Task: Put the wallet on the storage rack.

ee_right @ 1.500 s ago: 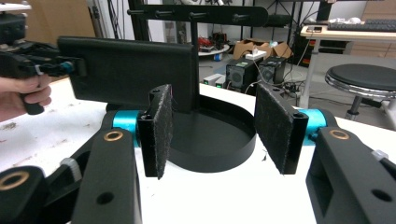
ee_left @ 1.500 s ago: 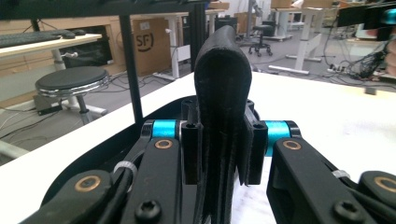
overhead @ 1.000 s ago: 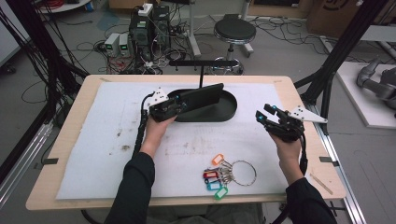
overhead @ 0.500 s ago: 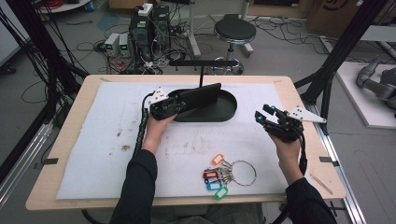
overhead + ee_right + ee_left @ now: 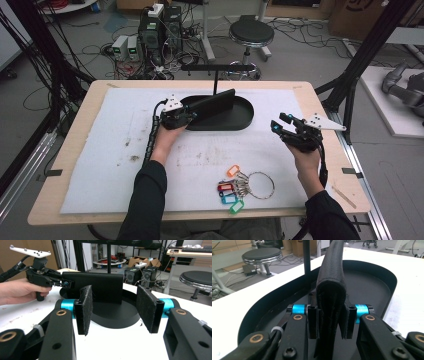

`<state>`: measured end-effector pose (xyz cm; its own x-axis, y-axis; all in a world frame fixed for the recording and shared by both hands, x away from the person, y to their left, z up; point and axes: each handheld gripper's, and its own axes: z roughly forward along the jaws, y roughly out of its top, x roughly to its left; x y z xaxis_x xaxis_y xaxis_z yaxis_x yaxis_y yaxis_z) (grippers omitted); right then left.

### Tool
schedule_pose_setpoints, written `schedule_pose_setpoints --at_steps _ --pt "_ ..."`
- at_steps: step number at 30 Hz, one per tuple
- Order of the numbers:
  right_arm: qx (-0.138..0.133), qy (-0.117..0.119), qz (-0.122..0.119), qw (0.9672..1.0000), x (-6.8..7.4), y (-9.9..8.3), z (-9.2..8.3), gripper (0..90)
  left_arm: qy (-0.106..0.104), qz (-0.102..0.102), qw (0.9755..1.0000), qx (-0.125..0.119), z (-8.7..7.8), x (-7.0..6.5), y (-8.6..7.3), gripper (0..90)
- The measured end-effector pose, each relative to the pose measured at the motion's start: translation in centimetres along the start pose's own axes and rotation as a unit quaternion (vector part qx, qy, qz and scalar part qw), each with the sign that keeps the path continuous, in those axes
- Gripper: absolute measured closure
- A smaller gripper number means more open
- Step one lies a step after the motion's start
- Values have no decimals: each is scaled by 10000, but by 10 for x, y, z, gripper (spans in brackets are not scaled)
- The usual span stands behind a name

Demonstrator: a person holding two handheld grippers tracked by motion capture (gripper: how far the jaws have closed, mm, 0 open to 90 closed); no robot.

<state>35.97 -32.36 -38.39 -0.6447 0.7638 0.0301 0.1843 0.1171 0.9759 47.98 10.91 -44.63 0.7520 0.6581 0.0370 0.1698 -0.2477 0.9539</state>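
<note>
High view: left claw (image 5: 192, 114) clamps black folded wallet (image 5: 214, 102) upright over black oval tray (image 5: 240, 121), centre frame. Right claw (image 5: 280, 124) wide, empty, right of tray. Best practice: keep grip firm, lower wallet level into tray, clear of stand post (image 5: 215, 83).

We see a wallet (image 5: 331, 290) of matt black woven cloth, rough-grained, held over a smooth, faintly glossy black plastic tray (image 5: 245, 118). Under the tray lies a stained white matt sheet (image 5: 100, 165) on a pale wooden table (image 5: 85, 102). Near the tray, the key ring (image 5: 260, 185) looks like shiny metal with glossy coloured plastic tags (image 5: 231, 192).
</note>
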Motion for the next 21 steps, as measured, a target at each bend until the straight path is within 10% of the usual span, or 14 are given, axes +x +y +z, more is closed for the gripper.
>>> schedule_pose_setpoints --at_steps 21 --pt "90 -42 -103 9999 3 0 2 459 522 -278 9971 474 -20 -4 12 330"
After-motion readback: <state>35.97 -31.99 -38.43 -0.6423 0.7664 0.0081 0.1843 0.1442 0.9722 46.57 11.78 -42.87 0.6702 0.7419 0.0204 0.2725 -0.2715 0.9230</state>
